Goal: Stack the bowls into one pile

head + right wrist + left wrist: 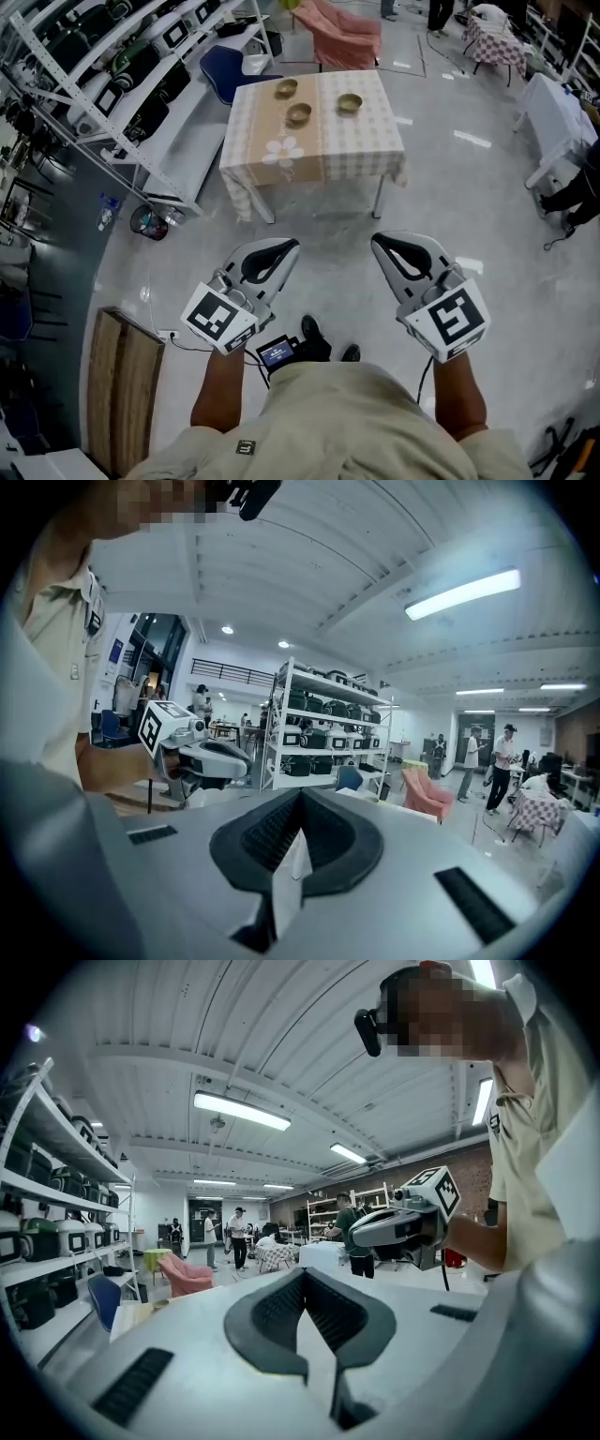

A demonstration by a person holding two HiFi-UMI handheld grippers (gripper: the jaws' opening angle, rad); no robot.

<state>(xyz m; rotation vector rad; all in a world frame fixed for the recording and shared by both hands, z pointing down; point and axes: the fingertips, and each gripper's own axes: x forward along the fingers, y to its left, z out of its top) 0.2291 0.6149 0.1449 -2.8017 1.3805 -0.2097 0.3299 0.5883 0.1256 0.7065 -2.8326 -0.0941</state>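
Overall: the stacking has not begun; the person stands on the floor (309, 225), well apart from the desk (366, 141).
Left tongs (272, 258): closed, pads meeting, nothing between them; held low in front of the body.
Right tongs (403, 255): likewise closed and empty, level with the left pair and well apart from it.
Bowls: three, all on the far half of the cloth-covered desk, each upright and separate.
Left bowl (286, 88): near the far left corner.
Middle bowl (298, 113): just beside the left bowl, a little nearer the person.
Right bowl (350, 102): apart from the other two, toward the desk's middle.
Handling: they read as small, shallow, rigid bowls, likely light; they are too small in the head view to tell wood from metal, so take that as a guess.
Surface: a smooth curved wall could slip between flat pads, and a light bowl may skate on the cloth if nudged.
Where to hold: pinch the rim, one pad inside and one outside the wall, on the side nearest the person.
Next move, as I judge it: walk up to the desk, open one pair of tongs, and lift an outer bowl to nest in the middle one.
Risk: setting a bowl down off-centre would leave it tilted instead of nested.
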